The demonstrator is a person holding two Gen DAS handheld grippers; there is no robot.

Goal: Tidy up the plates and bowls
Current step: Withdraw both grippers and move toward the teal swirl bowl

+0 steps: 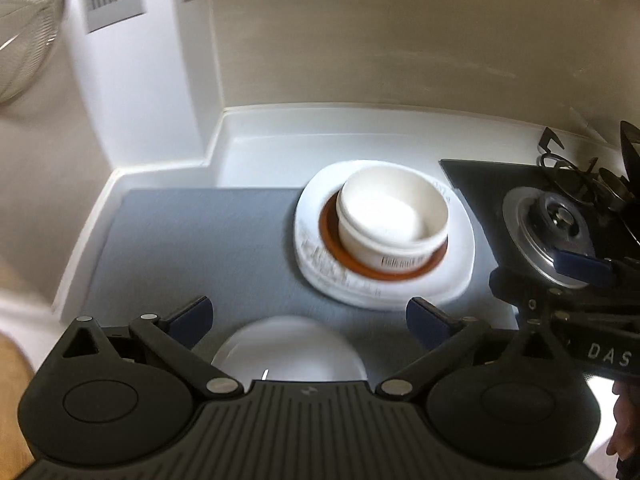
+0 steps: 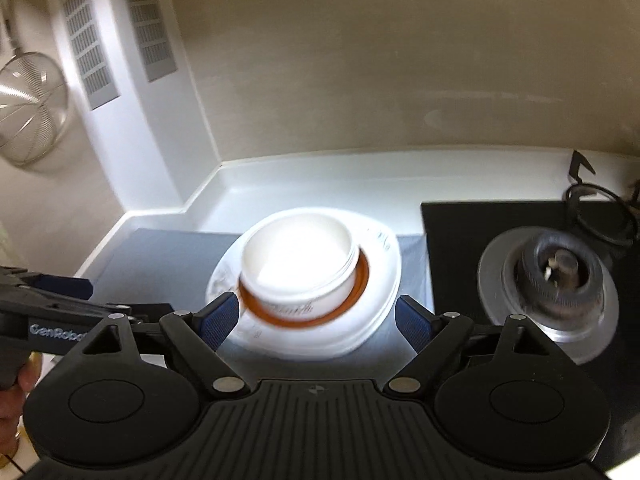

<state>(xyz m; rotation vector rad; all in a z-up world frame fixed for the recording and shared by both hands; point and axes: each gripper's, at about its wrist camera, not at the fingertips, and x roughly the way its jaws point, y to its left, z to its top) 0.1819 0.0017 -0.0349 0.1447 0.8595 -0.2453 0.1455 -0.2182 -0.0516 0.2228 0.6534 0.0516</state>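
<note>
The white bowl is nested on the brown saucer and white plate at 12 o'clock on the surface, so the left hand-held gripper and right hand-held gripper are held wide apart and empty, clear of the stack.

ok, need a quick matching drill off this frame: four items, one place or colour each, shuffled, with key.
Items:
1. white bowl
2. brown saucer
3. white plate
4. gas burner

Descriptions:
A. black hob, right of the mat
B. bottom of the stack, on the grey mat
C. top of the stack
D. rust-coloured, under the bowl

Pairs: 1-C, 2-D, 3-B, 4-A
</note>
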